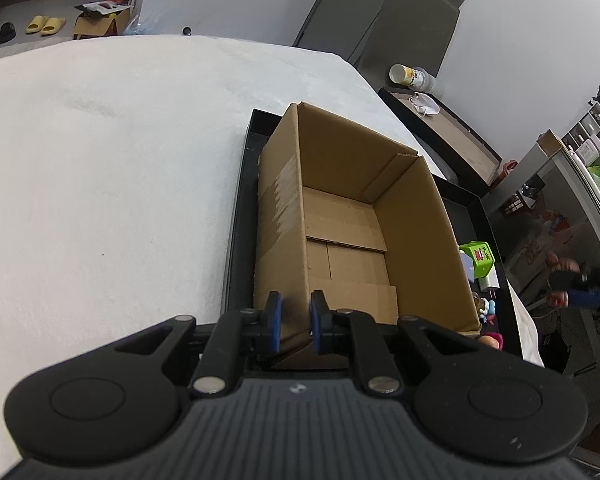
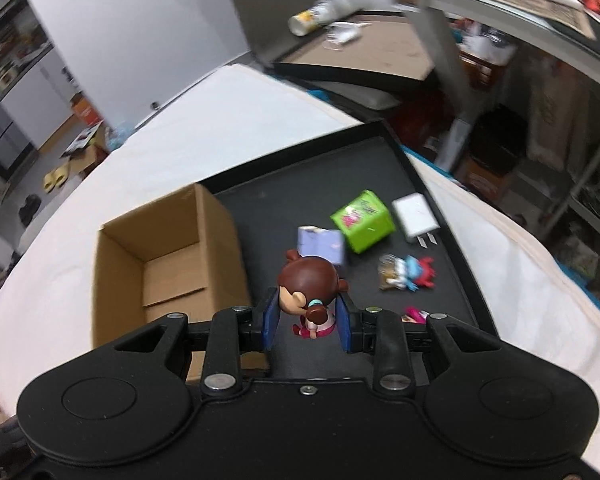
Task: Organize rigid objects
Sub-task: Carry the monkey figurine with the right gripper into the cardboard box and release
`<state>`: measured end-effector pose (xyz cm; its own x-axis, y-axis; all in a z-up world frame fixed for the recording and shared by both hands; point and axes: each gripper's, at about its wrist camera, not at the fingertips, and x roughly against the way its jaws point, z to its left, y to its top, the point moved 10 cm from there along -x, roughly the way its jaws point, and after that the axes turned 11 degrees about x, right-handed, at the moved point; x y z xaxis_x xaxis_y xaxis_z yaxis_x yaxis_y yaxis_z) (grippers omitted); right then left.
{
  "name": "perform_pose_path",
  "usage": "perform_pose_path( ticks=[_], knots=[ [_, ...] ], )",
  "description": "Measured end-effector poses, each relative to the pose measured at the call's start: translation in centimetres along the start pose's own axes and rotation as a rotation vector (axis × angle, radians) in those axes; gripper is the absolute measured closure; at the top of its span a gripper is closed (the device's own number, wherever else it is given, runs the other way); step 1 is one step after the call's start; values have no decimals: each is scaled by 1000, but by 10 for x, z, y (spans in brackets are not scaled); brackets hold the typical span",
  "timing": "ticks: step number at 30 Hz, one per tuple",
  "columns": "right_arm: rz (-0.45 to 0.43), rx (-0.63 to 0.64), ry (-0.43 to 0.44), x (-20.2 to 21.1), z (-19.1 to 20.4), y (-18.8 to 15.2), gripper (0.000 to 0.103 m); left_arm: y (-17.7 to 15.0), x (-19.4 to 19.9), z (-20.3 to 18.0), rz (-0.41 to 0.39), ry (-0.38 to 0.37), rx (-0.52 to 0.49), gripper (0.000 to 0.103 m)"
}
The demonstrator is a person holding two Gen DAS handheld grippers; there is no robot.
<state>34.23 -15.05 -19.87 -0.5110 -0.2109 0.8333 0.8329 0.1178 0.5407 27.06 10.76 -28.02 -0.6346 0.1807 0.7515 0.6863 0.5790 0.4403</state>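
The cardboard box (image 1: 352,216) stood open and empty at the left end of the black tray (image 2: 340,168), which lay on a white cloth (image 1: 100,160). The left gripper (image 1: 296,316) was clamped on the box's near wall, one blue pad outside the wall and one inside.

The right gripper (image 2: 306,320) was closed on a small doll (image 2: 310,292) with brown hair and a pink dress, held clear of the tray just to the right of the box. Beyond the doll, to the right of the box, a pale purple card (image 2: 322,244) lay on the tray floor, with a green cube (image 2: 362,220) just beside it. A white charger plug (image 2: 416,220) sat farther right, near the tray's rim. A small blue and red figure (image 2: 406,274) lay nearer than the cube, and something pink (image 2: 416,314) showed just behind the right gripper's finger.
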Motion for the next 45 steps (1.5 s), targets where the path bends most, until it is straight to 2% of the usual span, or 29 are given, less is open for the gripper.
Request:
perform_pose_path(
  ticks=[7, 11, 33, 38, 40, 45],
  knots=[
    [26, 159, 38, -12, 47, 17, 74, 0, 1, 1, 0, -9, 14, 89],
    [26, 209, 66, -20, 68, 24, 74, 0, -1, 1, -10, 7, 2, 89],
    [23, 312, 179, -64, 126, 51, 73, 1, -1, 8, -13, -14, 59, 89],
    [30, 332, 219, -74, 142, 55, 86, 1, -2, 9, -12, -21, 68, 88],
    [32, 358, 223, -78, 150, 55, 95, 1, -2, 9, -11, -27, 74, 88],
    [36, 349, 244, -81, 158, 57, 97, 1, -4, 12, -12, -23, 83, 88]
  ],
)
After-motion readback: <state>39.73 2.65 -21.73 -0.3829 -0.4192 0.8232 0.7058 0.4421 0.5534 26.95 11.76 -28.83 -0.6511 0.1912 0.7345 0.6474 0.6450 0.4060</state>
